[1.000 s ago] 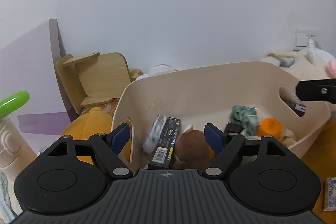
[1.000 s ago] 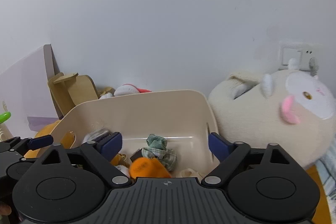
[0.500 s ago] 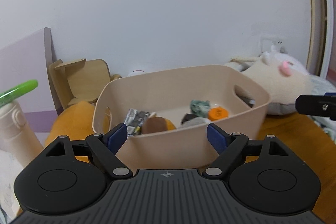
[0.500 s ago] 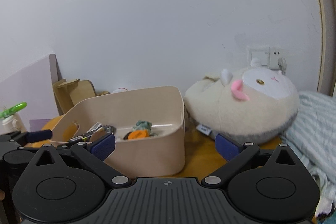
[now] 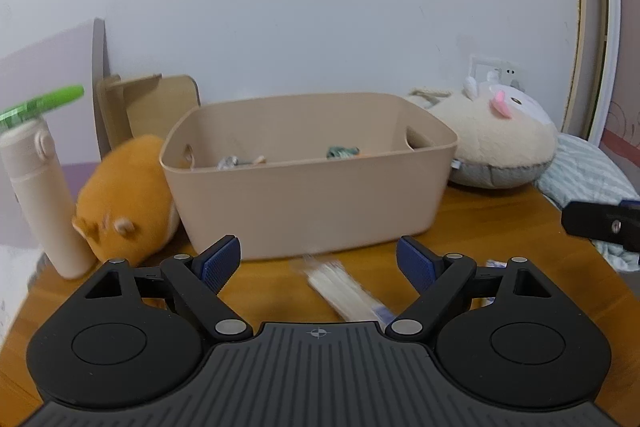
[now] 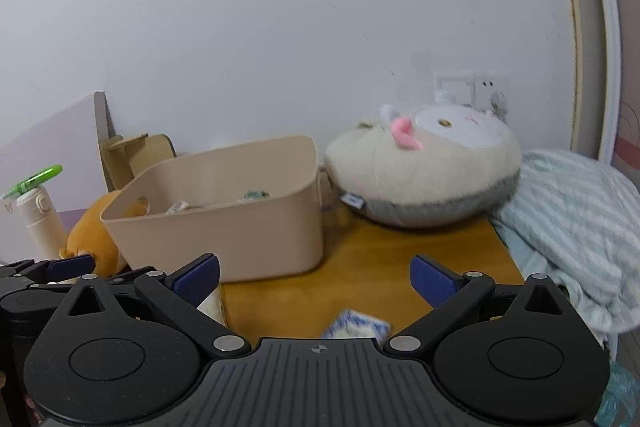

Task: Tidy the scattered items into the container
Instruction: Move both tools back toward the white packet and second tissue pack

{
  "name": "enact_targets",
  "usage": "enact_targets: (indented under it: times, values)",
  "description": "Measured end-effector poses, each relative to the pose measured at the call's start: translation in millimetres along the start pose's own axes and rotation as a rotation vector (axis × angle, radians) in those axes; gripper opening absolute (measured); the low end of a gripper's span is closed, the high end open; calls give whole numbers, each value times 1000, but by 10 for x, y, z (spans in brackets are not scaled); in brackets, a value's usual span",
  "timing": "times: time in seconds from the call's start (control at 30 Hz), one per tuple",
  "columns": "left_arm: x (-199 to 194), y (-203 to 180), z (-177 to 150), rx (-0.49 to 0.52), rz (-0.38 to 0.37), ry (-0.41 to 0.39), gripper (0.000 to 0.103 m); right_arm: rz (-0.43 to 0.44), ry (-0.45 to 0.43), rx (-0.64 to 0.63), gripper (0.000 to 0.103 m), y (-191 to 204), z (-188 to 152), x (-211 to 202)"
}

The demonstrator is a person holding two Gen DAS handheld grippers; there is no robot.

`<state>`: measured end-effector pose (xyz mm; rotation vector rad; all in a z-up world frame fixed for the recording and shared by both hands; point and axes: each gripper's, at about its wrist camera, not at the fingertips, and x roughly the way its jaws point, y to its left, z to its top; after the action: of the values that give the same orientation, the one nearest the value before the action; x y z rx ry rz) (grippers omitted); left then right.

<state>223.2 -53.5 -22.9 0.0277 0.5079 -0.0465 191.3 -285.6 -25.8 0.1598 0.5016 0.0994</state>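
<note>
Left tongs (image 5: 319, 261) — released, blue pads spread wide, nothing between them; held low and level over the worktop (image 5: 496, 223), pointing at the near wall of the container (image 5: 312, 203). A pale flat packet (image 5: 344, 291), blurred, lies on the worktop just ahead of and between the pads, outside the container; judged the next item to collect, which would explain the wide gape. Right tongs (image 6: 316, 279) — likewise released and empty, held level to the right of the left pair, aimed past the container's right end. A small blue-and-white packet (image 6: 356, 327) lies close under its nose, also not yet binned. Container: beige tub, upright, mid-worktop, already holding several small items. Surround — orange plush (image 5: 124, 195) touching its left wall, cream plush (image 5: 492, 143) just beside its right wall, bottle (image 5: 44, 195) far left.
</note>
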Motion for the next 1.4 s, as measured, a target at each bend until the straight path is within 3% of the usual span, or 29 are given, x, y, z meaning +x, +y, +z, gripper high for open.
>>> enact_targets:
  times: [0.27,0.7,1.4]
  values:
    - [-74,-191,-176,-18,-20,45,87,-41,67,33,103,-155,-255,-49]
    - [65,-298,-410,-123,-77,227,87,-112,141,-13,103,-87,-448,42]
    - [741,-190,-318,-193,32,244,87,-215,185,6,103,-107,-405,635]
